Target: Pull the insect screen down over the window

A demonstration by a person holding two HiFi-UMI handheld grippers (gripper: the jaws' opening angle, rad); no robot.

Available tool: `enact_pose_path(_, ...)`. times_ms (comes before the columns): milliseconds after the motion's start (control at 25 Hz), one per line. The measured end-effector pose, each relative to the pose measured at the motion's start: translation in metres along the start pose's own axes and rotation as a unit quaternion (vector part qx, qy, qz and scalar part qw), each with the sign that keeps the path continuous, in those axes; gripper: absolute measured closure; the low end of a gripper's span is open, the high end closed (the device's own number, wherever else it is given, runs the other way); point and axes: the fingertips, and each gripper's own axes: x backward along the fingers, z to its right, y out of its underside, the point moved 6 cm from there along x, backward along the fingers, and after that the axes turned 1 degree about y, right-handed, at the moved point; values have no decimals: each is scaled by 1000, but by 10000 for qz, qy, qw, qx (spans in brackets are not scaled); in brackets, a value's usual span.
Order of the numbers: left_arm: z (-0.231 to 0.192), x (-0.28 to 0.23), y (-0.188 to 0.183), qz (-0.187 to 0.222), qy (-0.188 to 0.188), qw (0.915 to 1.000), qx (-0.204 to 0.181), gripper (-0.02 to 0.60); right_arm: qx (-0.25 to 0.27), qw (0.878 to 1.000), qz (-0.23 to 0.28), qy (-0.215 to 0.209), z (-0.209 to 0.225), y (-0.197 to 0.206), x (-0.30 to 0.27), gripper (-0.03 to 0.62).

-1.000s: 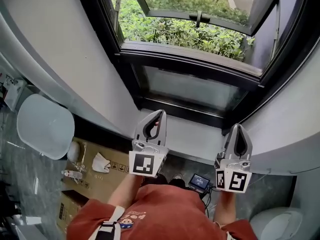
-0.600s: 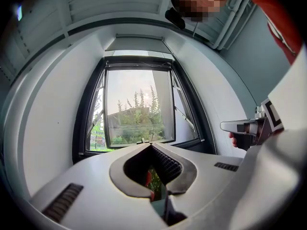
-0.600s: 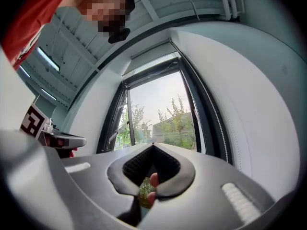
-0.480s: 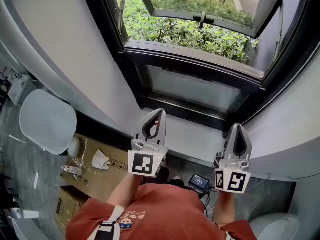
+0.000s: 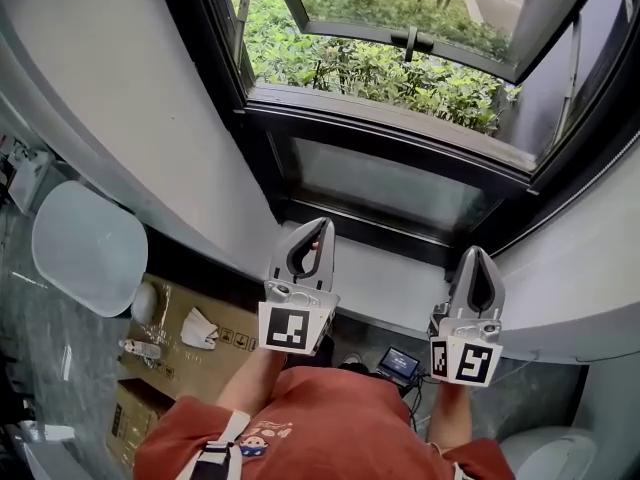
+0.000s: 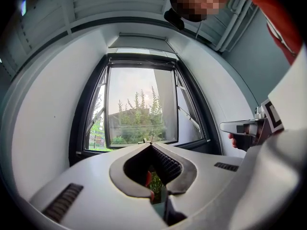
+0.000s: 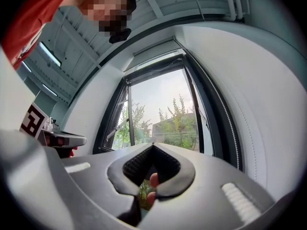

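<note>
Both grippers clenched on nothing, held short of the window; screen not yet down.

Left gripper (image 5: 320, 224) and right gripper (image 5: 477, 253) have their jaws closed tip to tip with nothing between them, side by side and angled slightly upward. The window (image 5: 385, 118) stands ahead of both, its sash (image 5: 412, 40) swung outward, shrubs beyond. No mesh crosses the opening. The insect screen looks to be rolled away behind the dark top bar (image 6: 140, 61), well above and ahead of the jaw tips; the mesh itself can't be made out. Judgement: the mesh will be light, limp and easy to tear, so don't pinch it. Take the stiff bottom rail, one gripper toward each end or at the middle. Expect spring pull-back, and draw down evenly to avoid jamming in the side tracks.
</note>
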Motion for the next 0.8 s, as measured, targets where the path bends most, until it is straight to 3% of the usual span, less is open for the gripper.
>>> enact_pose_path(800,-108,-82,12,253,313,9987,324,577,503,9983,44,277,-56,9,-113,585)
